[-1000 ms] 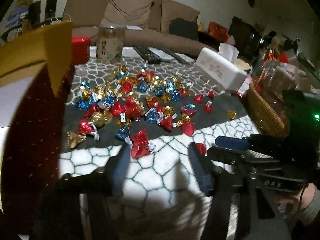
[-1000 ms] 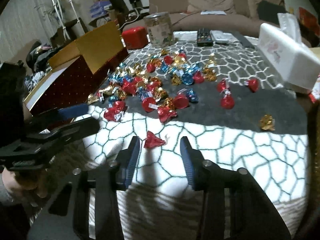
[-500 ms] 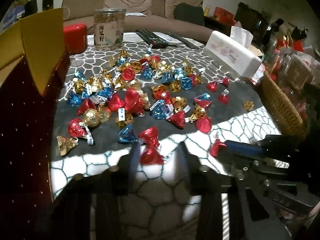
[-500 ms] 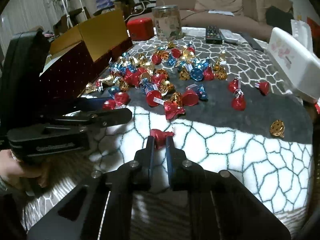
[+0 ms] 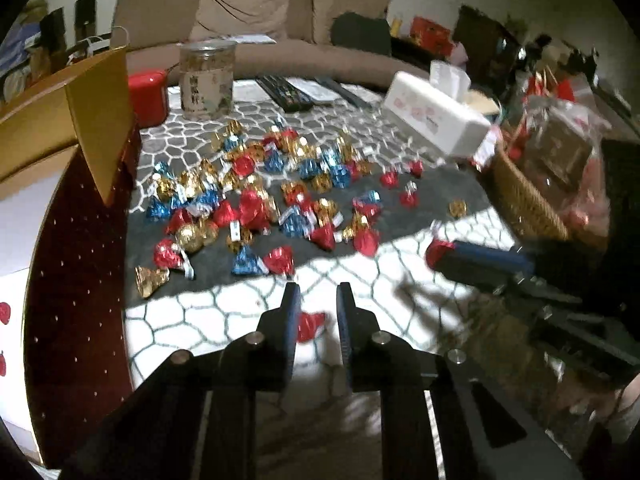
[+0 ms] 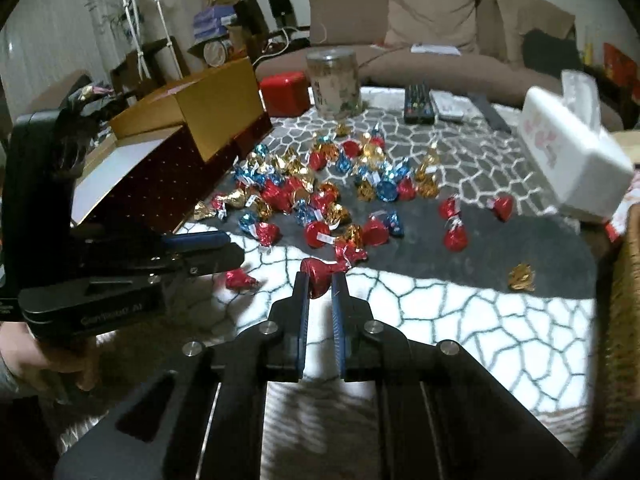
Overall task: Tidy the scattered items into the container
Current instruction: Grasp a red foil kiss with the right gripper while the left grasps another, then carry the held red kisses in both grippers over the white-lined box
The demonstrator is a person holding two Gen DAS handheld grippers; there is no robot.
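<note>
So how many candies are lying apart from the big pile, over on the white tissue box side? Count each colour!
red candies: 3
gold candy: 1
blue: 0
Total: 4

The foil-wrapped cone candies (image 6: 332,184) come in shiny red, blue and gold, each with a little white paper tag. They sit on a fuzzy table cover (image 6: 460,320) with a cobblestone pattern: white patches with dark teal outlines up front, a plain charcoal band in the middle, grey stones with white lines further back. The open cardboard gift box (image 6: 168,184) is deep red with tiny pale dots, gold flaps, white inside. Both grippers are black with blue pads. The squat tin (image 6: 285,93) is glossy red, the tissue box (image 6: 576,160) white with pink flowers, the woven basket (image 5: 524,200) tan, and the sofa (image 6: 432,36) beige-brown.
</note>
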